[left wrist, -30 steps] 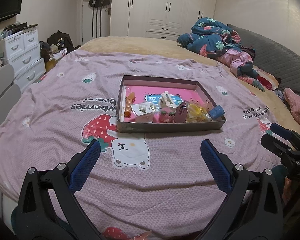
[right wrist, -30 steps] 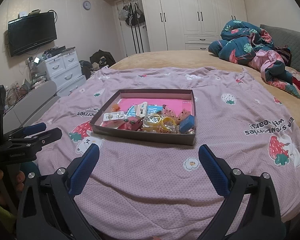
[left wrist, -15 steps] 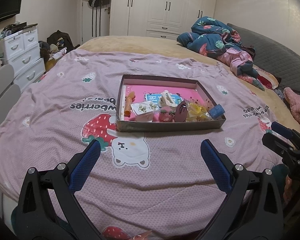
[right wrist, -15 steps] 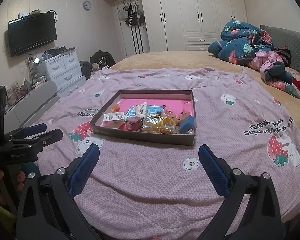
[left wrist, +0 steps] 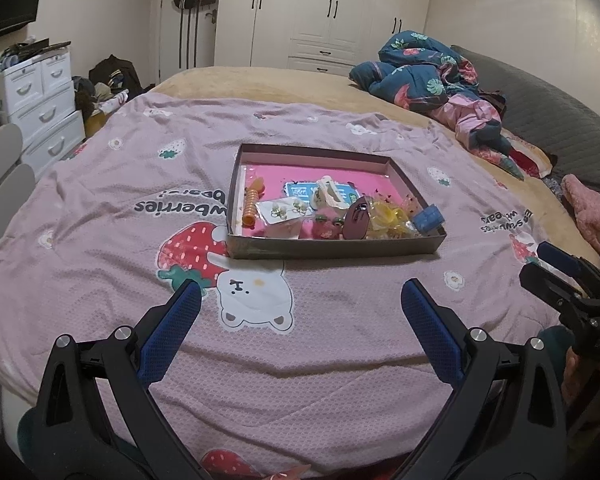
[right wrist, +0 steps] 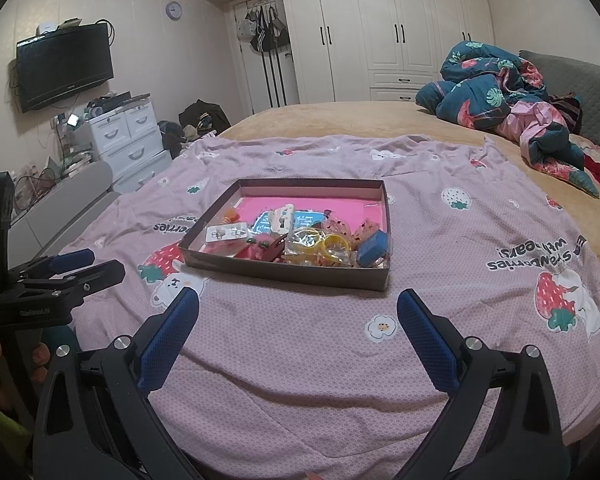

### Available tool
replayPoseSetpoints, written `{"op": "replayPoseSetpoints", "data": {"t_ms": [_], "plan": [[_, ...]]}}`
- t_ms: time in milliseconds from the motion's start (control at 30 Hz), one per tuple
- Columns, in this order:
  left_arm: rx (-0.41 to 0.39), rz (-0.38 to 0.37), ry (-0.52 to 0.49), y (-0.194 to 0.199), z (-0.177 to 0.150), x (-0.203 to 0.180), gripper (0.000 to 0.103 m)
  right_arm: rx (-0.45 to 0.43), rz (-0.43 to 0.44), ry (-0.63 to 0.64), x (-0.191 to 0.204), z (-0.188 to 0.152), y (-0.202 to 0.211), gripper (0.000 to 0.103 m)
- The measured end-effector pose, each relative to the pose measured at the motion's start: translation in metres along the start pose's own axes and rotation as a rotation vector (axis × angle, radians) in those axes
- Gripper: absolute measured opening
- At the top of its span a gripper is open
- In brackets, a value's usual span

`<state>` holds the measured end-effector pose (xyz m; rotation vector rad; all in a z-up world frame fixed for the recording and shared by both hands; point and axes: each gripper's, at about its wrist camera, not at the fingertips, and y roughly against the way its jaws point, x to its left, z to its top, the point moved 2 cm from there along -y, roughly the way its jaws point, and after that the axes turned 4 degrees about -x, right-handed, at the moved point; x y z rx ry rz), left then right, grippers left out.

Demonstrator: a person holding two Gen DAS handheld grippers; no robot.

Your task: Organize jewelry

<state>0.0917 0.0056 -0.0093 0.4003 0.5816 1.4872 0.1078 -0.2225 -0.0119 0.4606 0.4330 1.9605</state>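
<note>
Looking along the left gripper, the left wrist view showed its two blue-padded black fingers spread wide and released, holding nothing, above the pink strawberry-and-bear printed bedspread. A shallow brown cardboard tray with a pink floor lay on the bedspread ahead, well apart from the fingertips. Inside it were an orange coiled hair tie at the left wall, a white card of flower earrings, a cream hair claw on a blue card, a dark maroon oval clip, yellow bangles in clear wrap and a blue rectangular block at the right corner. The right gripper appeared at the right edge.

In the right wrist view, the right gripper likewise stood released and empty, short of the tray. The bangles and blue block lay near the tray's near right corner, the earring card toward the left. The left gripper showed at the left edge; from there its fingers' spread could not be judged.
</note>
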Motion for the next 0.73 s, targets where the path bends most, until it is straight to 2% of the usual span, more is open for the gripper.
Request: {"op": "replayPoseSetpoints", "data": {"t_ms": [300,433,500,600,633,667,733], "plan": [[0.023,-0.013,0.073,-0.004,-0.004,0.018,0.094,-0.006,-0.037,-0.039,-0.015,0.002,-0.002,0.099],[0.06,0.125,0.145,-0.025,0.007,0.054,0.094,0.011,-0.117,-0.132,-0.06,0.005,-0.018,0.099],[0.088,0.213,0.199,-0.047,0.018,0.088,0.094,0.027,-0.23,-0.177,-0.106,0.01,-0.039,0.099],[0.108,0.385,0.24,-0.079,0.034,0.138,0.094,0.079,-0.4,-0.243,-0.176,0.013,-0.069,0.099],[0.115,0.417,0.243,-0.087,0.037,0.15,0.094,0.107,-0.442,-0.315,-0.207,0.012,-0.078,0.099],[0.139,0.476,0.252,-0.102,0.039,0.17,0.094,0.125,-0.453,-0.374,-0.227,0.01,-0.084,0.099],[0.174,0.496,0.295,-0.122,0.04,0.197,0.094,0.147,-0.476,-0.472,-0.269,0.008,-0.097,0.099]]}}
